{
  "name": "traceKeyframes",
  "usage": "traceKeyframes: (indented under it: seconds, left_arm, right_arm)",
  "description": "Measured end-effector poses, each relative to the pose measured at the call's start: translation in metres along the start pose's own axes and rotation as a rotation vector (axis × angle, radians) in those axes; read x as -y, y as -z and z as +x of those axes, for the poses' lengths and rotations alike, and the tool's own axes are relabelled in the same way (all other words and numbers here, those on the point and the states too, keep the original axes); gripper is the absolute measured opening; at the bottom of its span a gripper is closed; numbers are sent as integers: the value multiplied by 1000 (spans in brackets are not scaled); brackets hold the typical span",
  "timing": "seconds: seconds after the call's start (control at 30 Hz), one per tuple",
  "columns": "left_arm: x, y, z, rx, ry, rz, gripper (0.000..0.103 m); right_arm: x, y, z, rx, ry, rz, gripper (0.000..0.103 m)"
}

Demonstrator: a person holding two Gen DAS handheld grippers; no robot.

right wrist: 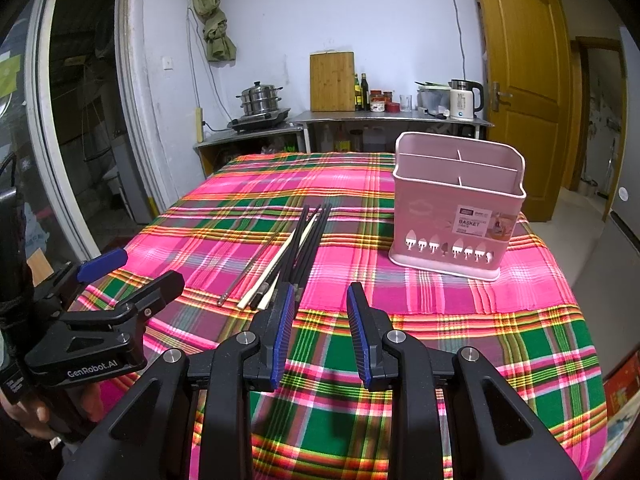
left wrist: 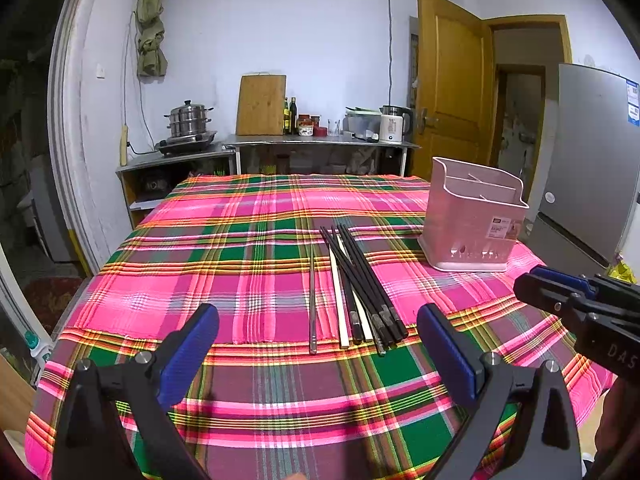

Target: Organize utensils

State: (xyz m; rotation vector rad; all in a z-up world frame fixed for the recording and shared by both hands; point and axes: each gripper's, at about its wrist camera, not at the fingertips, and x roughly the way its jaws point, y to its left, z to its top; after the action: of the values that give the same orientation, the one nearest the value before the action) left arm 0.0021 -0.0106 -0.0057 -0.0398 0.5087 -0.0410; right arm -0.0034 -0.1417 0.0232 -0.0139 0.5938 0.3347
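Our left gripper [left wrist: 318, 344] gapes wide, chopsticks [left wrist: 356, 284] just ahead; our right gripper [right wrist: 320, 320] stands narrowly apart, empty, beside them.

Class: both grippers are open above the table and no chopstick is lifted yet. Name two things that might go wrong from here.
1. The chopsticks lie crossed in a tight bundle, so jaws closing on one may drag or scatter its neighbours.
2. The pink basket stands near the table's right edge; a sideways knock while loading could tip it or push it off.
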Motion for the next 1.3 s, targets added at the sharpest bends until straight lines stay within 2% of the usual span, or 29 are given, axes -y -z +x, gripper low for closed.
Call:
traceKeyframes:
  seconds: [0.27, 0.37, 0.43, 0.57, 0.73, 0.9, 1.1, 1.17, 1.23, 1.3]
  left_arm:
    - [-13, -2, 27, -72, 6, -21, 101]
    - [-19, -5, 47, -128, -6, -22, 101]
    - [-23, -7, 63, -170, -2, -24, 96]
    - [-28, -13, 96, -244, 0, -20, 93]
    - [-36, -17, 137, -344, 17, -49, 80]
    - [-37, -19, 161, -397, 42, -51, 66]
    - [-28, -26, 173, -403, 44, 10, 45]
    - [-29, -29, 178, -401, 41, 11, 38]
    - [-33, -32, 182, -398, 24, 9, 26]
    - [-37, -34, 184, -396, 17, 0, 22]
  right_arm:
    - [5, -2, 17, -28, -12, 23, 28]
    - [8, -5, 28, -43, -18, 31, 28]
    - [9, -8, 37, -55, -12, 28, 28]
    - [13, -14, 61, -96, -18, 41, 28]
    - [16, -21, 92, -155, -31, 53, 28]
    - [12, -33, 122, -199, -38, 41, 28]
    - [7, -45, 155, -242, -45, 35, 28]
    - [6, -48, 165, -255, -47, 38, 24]
    - [7, -51, 175, -270, -49, 47, 22]
    - [9, -54, 187, -292, -43, 60, 19]
